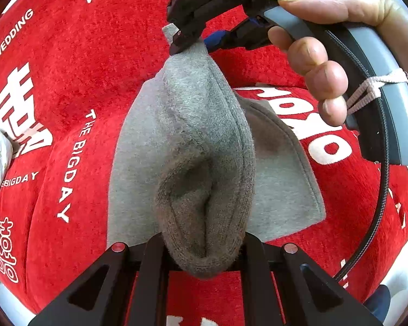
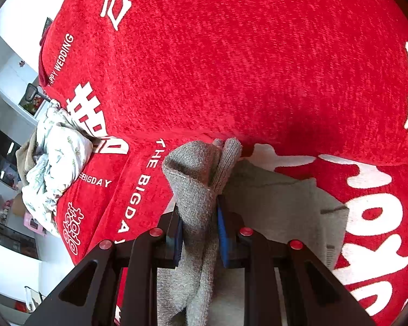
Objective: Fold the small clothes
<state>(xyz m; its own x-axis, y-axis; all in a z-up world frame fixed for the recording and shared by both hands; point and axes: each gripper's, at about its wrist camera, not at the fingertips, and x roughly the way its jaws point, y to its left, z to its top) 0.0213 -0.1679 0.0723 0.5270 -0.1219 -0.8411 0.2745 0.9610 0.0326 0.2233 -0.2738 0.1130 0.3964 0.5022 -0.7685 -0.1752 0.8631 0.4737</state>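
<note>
Left gripper (image 1: 202,255): fingers closed tight on the grey garment (image 1: 204,149).
Right gripper (image 2: 200,233): fingers narrowly parted, blue pads clamping the same garment's other end.
Surface: red blanket (image 2: 258,68).

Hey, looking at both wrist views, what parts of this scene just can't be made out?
- Left wrist view: the left gripper pads, hidden by the bunched grey knit garment.
- Left wrist view: most of the flat light-grey cloth, covered by that garment.
- Right wrist view: the garment's lower end, cut off by the bottom edge.
- Right wrist view: the crumpled white floral fabric is too bunched to identify.
</note>
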